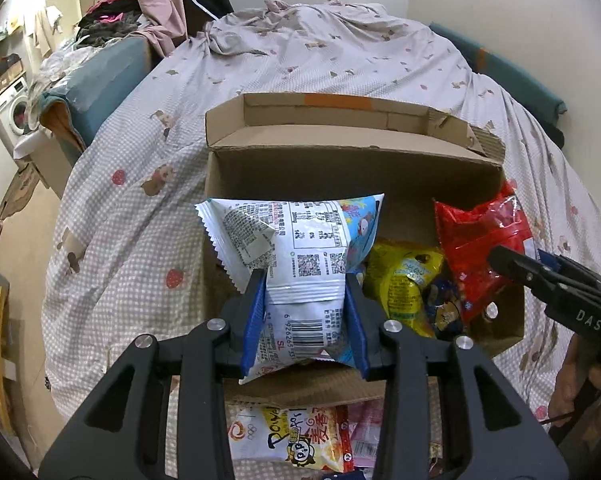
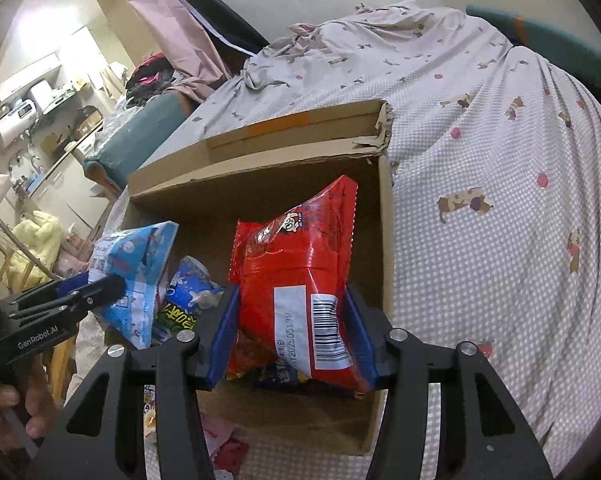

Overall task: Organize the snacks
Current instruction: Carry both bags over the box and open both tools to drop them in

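Two grippers over the cardboard box (image 1: 352, 148) on the bed (image 1: 300, 60): left gripper (image 1: 306, 292) pinches a white packet (image 1: 292, 240), right gripper (image 2: 290, 304) pinches a red packet (image 2: 296, 264); a yellow packet (image 1: 404, 280) lies inside.

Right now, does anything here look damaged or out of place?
Yes. The cardboard box on the bed has a torn, ragged flap corner at its far right. A few snack packets also lie outside it on the bedspread, by its near wall.

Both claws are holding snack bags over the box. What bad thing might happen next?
1. The left gripper pinches only the lower end of the white and blue snack packet, so it might slip and miss the brown cardboard box.
2. The right gripper squeezes the shiny red snack bag; it could crush what's inside.
3. Both bags hang close together and might bump.
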Demonstrator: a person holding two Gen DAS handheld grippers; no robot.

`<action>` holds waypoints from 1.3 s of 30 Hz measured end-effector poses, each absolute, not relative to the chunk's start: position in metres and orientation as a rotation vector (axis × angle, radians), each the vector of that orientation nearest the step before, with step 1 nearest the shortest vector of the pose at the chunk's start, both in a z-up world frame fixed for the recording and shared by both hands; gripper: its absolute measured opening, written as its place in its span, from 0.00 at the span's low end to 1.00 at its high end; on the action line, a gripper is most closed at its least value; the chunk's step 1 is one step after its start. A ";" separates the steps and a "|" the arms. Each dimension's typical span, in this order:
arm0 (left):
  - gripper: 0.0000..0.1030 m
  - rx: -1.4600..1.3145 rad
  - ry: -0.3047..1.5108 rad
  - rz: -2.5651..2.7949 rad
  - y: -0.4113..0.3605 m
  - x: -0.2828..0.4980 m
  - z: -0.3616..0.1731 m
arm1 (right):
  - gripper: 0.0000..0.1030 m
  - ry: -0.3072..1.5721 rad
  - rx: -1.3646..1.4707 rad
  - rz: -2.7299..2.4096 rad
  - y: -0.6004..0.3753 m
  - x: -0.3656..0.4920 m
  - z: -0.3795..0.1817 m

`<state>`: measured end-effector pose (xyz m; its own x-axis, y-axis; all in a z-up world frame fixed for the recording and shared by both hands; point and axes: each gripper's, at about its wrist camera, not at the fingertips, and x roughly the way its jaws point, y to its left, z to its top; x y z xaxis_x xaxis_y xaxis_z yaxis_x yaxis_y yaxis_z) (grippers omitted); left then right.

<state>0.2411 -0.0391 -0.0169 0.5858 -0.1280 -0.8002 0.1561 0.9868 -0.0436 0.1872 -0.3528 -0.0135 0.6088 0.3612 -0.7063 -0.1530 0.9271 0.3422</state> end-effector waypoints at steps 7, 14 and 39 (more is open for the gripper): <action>0.33 0.027 0.926 -0.165 -0.039 0.241 -0.017 | 0.53 0.886 0.285 0.334 -0.351 0.189 -0.016; 0.37 0.027 0.933 -0.161 -0.040 0.242 -0.017 | 0.73 0.868 0.272 0.347 -0.348 0.187 -0.012; 0.80 0.002 0.882 -0.100 -0.025 0.231 -0.008 | 1.00 0.756 0.260 0.322 -0.357 0.174 0.009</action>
<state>0.2313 -0.0251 -0.0083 0.6310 -0.0870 -0.7709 0.0886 0.9953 -0.0398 0.1744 -0.3573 0.0090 0.6830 0.3757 -0.6264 -0.1913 0.9197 0.3429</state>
